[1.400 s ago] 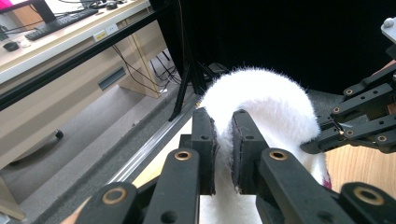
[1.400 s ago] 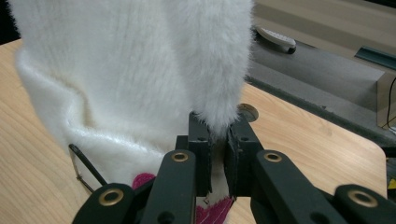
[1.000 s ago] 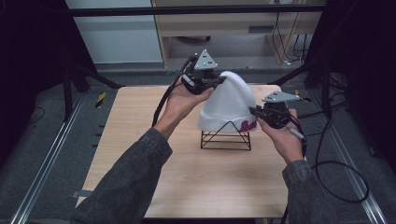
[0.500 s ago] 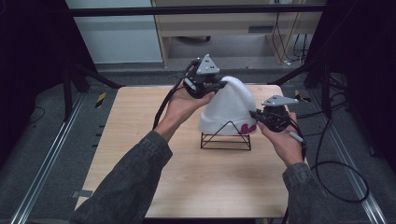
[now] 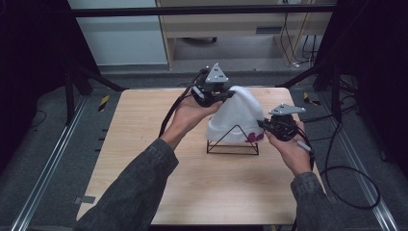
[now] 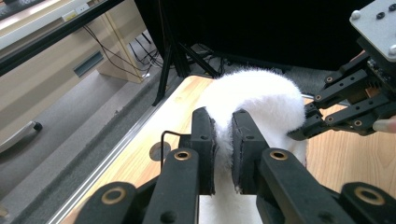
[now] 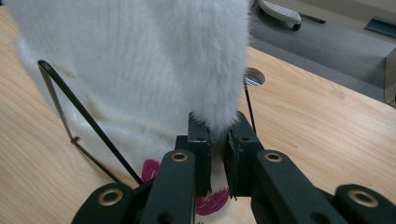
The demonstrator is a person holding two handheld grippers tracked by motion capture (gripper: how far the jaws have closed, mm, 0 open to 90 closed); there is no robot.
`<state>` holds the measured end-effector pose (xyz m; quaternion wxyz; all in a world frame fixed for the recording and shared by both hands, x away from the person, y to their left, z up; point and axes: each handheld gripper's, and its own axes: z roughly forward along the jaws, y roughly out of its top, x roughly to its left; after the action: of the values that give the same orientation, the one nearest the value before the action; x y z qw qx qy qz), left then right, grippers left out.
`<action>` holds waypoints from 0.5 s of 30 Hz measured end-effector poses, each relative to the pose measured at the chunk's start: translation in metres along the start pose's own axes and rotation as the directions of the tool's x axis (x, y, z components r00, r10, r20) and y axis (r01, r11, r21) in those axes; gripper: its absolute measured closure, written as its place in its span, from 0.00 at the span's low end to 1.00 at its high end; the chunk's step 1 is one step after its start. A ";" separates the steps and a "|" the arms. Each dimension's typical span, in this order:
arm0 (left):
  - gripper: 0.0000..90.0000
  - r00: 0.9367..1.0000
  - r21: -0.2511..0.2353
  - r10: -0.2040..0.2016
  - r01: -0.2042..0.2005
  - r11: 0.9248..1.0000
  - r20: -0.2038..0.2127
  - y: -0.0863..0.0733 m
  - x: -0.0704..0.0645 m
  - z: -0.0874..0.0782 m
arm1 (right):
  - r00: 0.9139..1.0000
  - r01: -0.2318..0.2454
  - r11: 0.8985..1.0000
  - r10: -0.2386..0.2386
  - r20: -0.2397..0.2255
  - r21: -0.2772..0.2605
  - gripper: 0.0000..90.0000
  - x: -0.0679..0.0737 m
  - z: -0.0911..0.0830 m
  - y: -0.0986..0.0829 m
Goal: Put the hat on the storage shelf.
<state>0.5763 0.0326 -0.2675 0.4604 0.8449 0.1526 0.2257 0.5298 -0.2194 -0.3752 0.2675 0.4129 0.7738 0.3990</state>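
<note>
Both grippers are pinching the white hat (image 5: 239, 115) — left gripper (image 5: 222, 95) at the crown, right gripper (image 5: 263, 126) at the brim — over the wire stand (image 5: 233, 144); seating appears unfinished.

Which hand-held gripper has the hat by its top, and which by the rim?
The left hand-held gripper pinches the white hat near its crown; the right hand-held gripper clamps the lower rim, beside the pink patch.

A fluffy white knit hat (image 5: 236, 115), soft and matt with a pink patch, sits pinched between the matt black claw pads (image 6: 205, 140). Beneath the claw, a thin black wire stand (image 5: 233, 144) rests on the pale, smooth wood-grain surface (image 5: 144, 144).
</note>
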 end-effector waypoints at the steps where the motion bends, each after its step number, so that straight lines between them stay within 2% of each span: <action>1: 0.90 1.000 0.002 0.000 0.000 1.000 0.001 0.000 -0.001 0.000 | 1.000 0.000 1.000 0.000 0.000 0.000 0.91 0.000 0.000 0.000; 15: 0.90 1.000 0.028 -0.005 0.004 1.000 0.016 -0.009 -0.005 0.007 | 1.000 -0.003 1.000 0.003 -0.003 0.026 0.91 0.000 0.004 -0.012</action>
<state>0.5749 0.0300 -0.2798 0.4503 0.8527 0.1540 0.2156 0.5276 -0.2215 -0.3880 0.2602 0.4168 0.7787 0.3901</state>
